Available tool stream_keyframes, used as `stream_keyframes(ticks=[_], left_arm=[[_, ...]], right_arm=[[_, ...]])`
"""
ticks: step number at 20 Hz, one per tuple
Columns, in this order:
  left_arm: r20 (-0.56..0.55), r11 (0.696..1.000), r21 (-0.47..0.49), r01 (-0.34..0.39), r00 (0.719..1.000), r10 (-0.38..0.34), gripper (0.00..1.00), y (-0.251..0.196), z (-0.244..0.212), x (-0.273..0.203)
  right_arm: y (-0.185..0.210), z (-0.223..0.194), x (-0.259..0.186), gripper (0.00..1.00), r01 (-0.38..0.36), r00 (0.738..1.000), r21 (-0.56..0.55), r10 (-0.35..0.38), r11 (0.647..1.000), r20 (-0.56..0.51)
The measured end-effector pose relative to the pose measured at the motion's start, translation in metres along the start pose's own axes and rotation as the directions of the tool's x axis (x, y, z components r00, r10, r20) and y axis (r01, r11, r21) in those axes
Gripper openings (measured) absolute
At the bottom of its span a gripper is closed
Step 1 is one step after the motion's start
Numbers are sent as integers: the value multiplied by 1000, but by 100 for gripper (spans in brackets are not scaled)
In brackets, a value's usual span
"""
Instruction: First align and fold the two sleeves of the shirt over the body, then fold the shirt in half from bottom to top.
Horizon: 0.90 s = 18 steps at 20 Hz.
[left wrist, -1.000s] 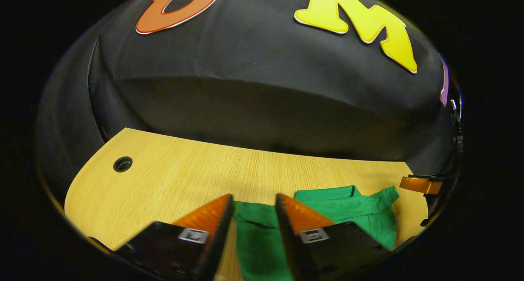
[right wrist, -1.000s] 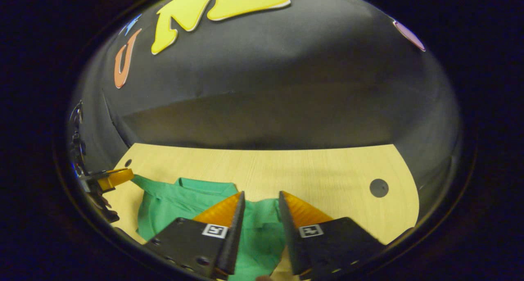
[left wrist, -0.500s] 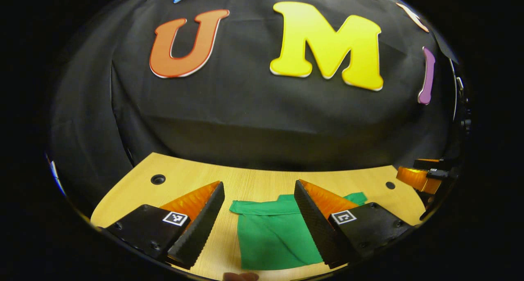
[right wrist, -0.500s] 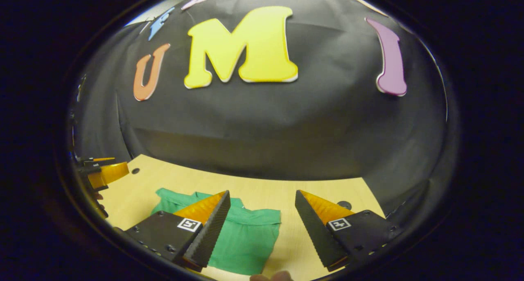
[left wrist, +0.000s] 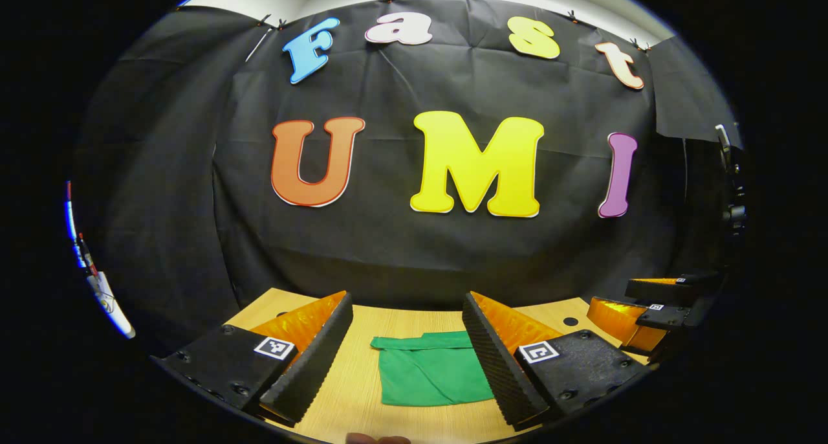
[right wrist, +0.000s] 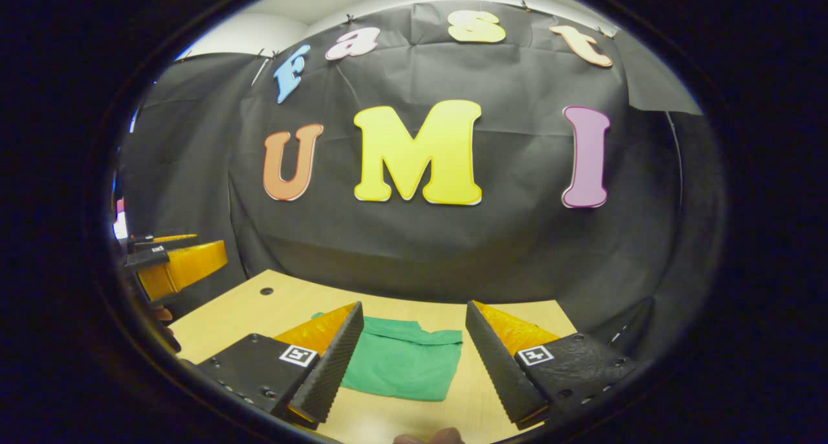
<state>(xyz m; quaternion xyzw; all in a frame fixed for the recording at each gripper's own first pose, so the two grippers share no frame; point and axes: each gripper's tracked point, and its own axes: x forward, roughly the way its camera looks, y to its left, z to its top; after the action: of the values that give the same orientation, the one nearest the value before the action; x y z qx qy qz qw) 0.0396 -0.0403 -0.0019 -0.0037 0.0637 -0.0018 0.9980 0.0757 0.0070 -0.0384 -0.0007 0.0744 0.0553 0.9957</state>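
The green shirt [left wrist: 435,371] lies flat on the wooden table [left wrist: 359,392] as a compact folded rectangle, collar edge toward the back wall. In the right gripper view the same shirt [right wrist: 402,364] sits between and beyond the fingers. My left gripper [left wrist: 407,305] hangs open above the table's near side, apart from the cloth, nothing between its fingers. My right gripper [right wrist: 414,311] is open too and raised off the shirt. The right gripper [left wrist: 647,305] appears at the right edge of the left gripper view, the left gripper [right wrist: 174,263] at the left edge of the right gripper view.
A round cable hole [left wrist: 570,321] is set in the table's far right corner, another cable hole [right wrist: 266,291] in the far left corner. The black cloth wall closes off the back. A fingertip [right wrist: 430,437] shows at the bottom edge.
Both grippers have opened, let go of the shirt, and risen up and back from it. The shirt now lies folded smaller and farther below than one second ago.
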Motion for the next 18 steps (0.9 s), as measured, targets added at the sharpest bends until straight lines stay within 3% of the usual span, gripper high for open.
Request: stream_keyframes(ticks=[8, 18], left_arm=[[8, 999, -30, 11, 1000, -11, 100, 7, -6, -75], [28, 1000, -15, 16, 999, -15, 100, 30, 9, -99]], right_arm=[[27, -3, -84, 96, 50, 998, -37, -49, 998, 29], [52, 9, -119, 97, 74, 995, -49, -70, 996, 71]])
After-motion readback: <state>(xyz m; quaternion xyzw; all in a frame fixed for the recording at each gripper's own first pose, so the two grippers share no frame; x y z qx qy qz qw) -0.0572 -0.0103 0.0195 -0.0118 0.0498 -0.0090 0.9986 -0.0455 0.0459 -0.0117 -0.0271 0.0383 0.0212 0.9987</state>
